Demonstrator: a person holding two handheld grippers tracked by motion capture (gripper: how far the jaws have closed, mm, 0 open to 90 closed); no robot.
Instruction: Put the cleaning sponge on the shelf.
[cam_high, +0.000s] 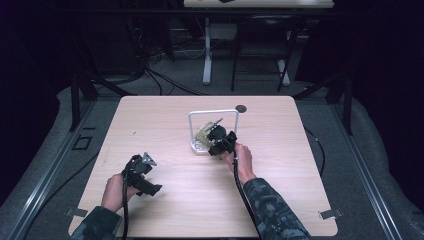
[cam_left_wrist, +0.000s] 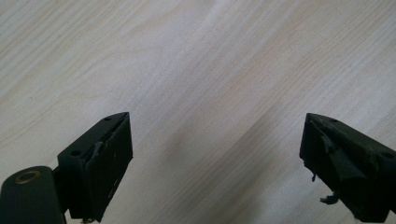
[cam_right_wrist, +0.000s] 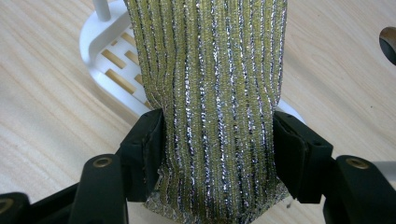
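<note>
Your right gripper (cam_right_wrist: 217, 140) has both jaws pressed against the sides of a yellow-green scouring sponge with silver threads (cam_right_wrist: 210, 93), one pad on each long edge, so the sponge is clamped across its width. That side grip makes sense: the sponge stays flat-faced to the camera and its far end is free to go into or come out of the rack. The near end sticks out slightly behind the jaws, so the hold sits low on the sponge, not at its middle.

Just past the jaws, the sponge lies over the white slotted base of a small drying rack (cam_right_wrist: 100, 44). I cannot tell if it touches the base or hovers above it. In the high view the rack (cam_high: 214, 113) stands a little right of the table's centre, with a white frame arching over it, and your right gripper (cam_high: 220, 142) comes in from the near side under that frame with the sponge (cam_high: 203, 133) at its tip.

Your left gripper (cam_left_wrist: 212, 163) has its jaws spread wide with nothing between them, bare wood grain below. In the high view it (cam_high: 142, 172) sits at the near left of the table (cam_high: 165, 115), well apart from the rack. Likely parked there to stay clear.

A dark round spot (cam_high: 241, 108) lies just beyond the rack, untouched.
</note>
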